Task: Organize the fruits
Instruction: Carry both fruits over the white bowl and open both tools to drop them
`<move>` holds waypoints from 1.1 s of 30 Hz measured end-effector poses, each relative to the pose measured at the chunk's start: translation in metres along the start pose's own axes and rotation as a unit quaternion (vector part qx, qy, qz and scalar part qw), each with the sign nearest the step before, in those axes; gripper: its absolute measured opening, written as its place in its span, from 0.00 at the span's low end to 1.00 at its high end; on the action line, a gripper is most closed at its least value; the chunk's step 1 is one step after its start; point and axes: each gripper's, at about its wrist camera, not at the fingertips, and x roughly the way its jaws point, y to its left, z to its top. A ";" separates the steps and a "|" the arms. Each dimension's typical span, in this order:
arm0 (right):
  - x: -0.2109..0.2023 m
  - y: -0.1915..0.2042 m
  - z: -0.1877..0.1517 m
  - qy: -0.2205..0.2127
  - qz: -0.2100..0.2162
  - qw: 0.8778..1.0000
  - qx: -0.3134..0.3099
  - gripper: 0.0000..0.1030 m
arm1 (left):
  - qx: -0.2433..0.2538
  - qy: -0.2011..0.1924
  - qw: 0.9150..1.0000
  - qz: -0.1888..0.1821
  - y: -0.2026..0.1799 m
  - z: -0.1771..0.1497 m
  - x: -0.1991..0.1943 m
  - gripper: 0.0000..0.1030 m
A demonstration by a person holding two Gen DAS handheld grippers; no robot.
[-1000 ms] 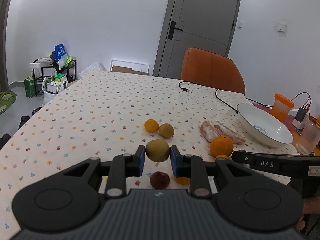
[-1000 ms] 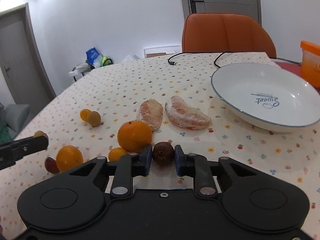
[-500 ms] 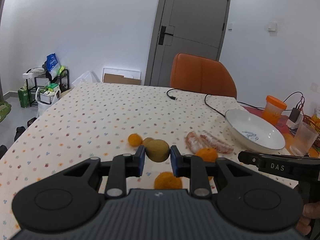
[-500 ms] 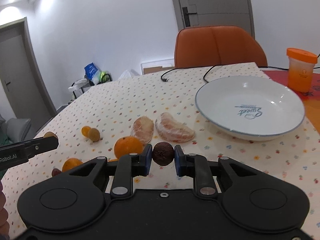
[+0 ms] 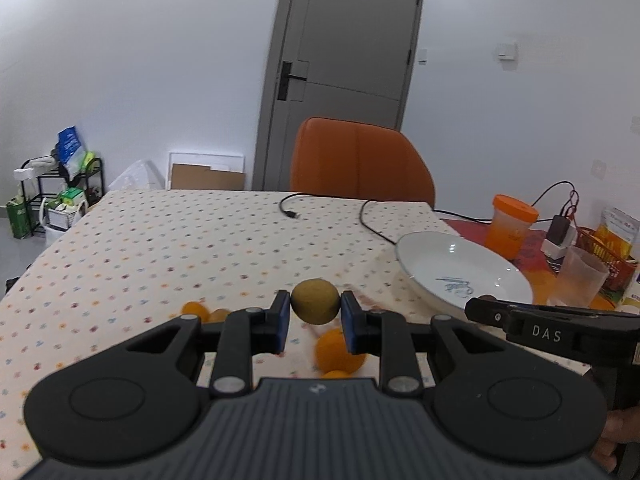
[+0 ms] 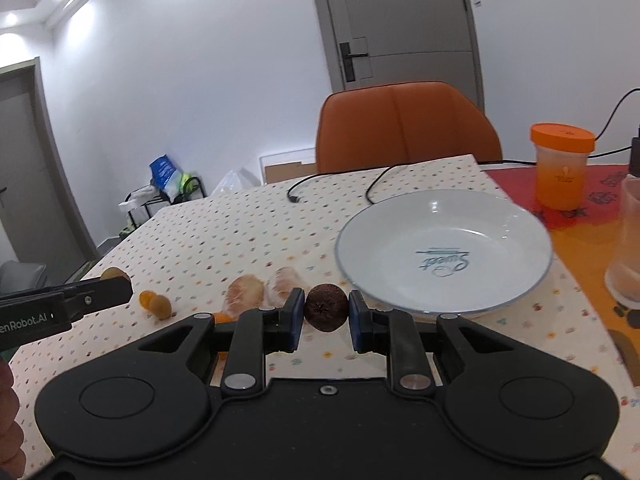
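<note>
At the far left of the worktop (image 5: 160,248), covered by a dotted cloth, a small orange fruit (image 5: 195,309) lies touching a small brownish-green fruit (image 5: 219,314), both blurred in the left wrist view. The left tongs (image 5: 315,307) are closed on a yellow-green round fruit (image 5: 315,306), pinched between the two blue pads and held clear above the cloth. Below and just right of it an orange (image 5: 335,354) sits on the worktop, with part of a second orange (image 5: 336,374) at its near side. In the right wrist view two peeled citrus segments (image 6: 244,296) lie side by side, near the left rim of the white plate (image 6: 480,304). The right tongs (image 6: 325,313) are closed on a dark brown wrinkled fruit (image 6: 326,313), gripped on both sides, raised just before the near left edge of the plate. To the right of the plate stand an orange-lidded cup (image 6: 562,166) and a clear plastic cup (image 6: 630,248) on a red-patterned cloth.
</note>
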 end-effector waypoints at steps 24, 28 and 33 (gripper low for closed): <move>0.003 -0.068 0.010 -0.022 -0.063 0.998 0.019 0.21 | 0.037 0.020 0.998 -0.046 -0.070 0.010 0.056 0.25; 0.009 -0.073 0.011 -0.021 -0.069 0.997 0.017 0.21 | 0.041 0.026 0.997 -0.052 -0.077 0.011 0.067 0.25; 0.015 -0.082 0.009 -0.021 -0.078 0.996 0.034 0.22 | 0.051 0.035 0.996 -0.056 -0.089 0.012 0.080 0.25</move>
